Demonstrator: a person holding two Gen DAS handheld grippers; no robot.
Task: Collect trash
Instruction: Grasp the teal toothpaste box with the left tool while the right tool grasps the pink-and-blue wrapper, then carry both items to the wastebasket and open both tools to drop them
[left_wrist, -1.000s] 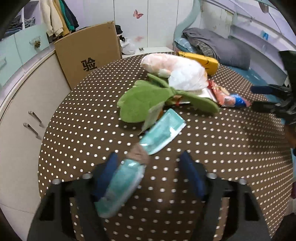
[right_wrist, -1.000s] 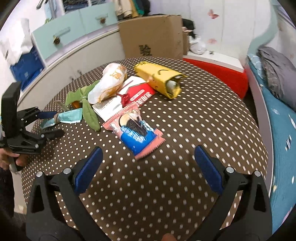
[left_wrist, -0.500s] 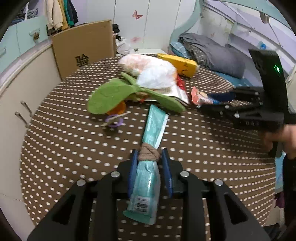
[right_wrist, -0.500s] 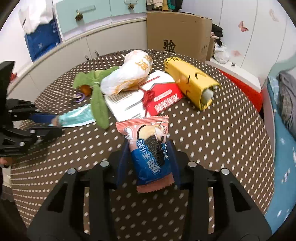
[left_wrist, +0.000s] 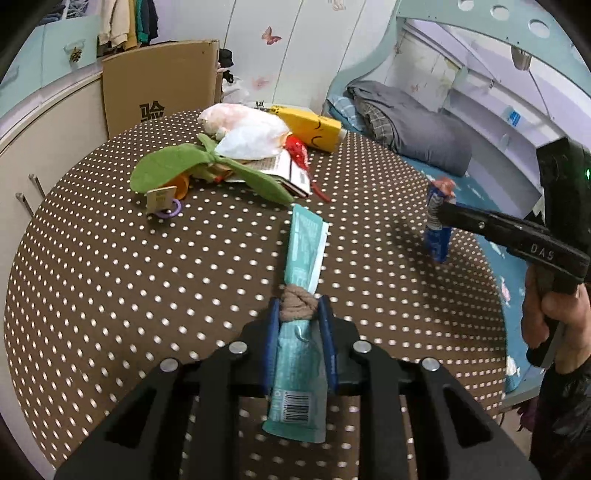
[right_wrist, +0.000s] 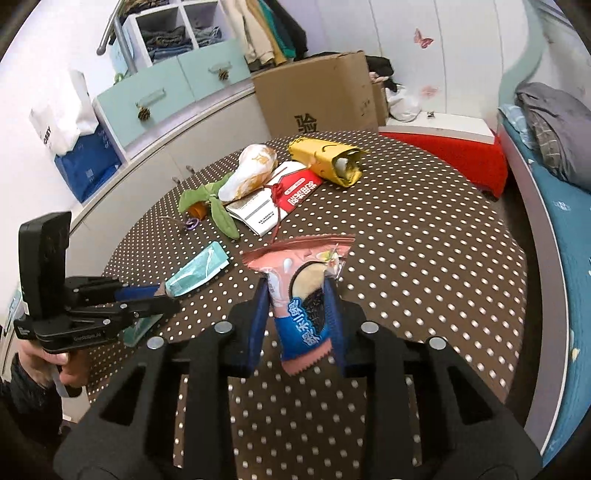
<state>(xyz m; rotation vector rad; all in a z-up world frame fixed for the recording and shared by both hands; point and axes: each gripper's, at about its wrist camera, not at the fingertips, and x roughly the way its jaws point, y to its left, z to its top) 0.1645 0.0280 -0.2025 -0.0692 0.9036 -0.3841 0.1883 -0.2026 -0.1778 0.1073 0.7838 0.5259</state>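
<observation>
Left tongs (left_wrist: 298, 314) pinch the teal wrapper (left_wrist: 303, 251) at its knotted waist, low at six o'clock, while the right tongs (right_wrist: 297, 295), jaws closing, squeeze the cookie pack (right_wrist: 301, 291) mid-body above the surface (right_wrist: 424, 229): both look light, crinkly and slippery, best gripped mid-length.

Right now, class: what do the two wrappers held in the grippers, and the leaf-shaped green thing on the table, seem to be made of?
Teal wrapper: thin plastic film, probably; semi-matte, creased, with a printed barcode.
Cookie wrapper: glossy plastic film; it shows glare, a crimped zigzag edge and bright print.
Green leaf toy: felt or plush fabric, it seems; matte, fuzzy and softly folded.
</observation>
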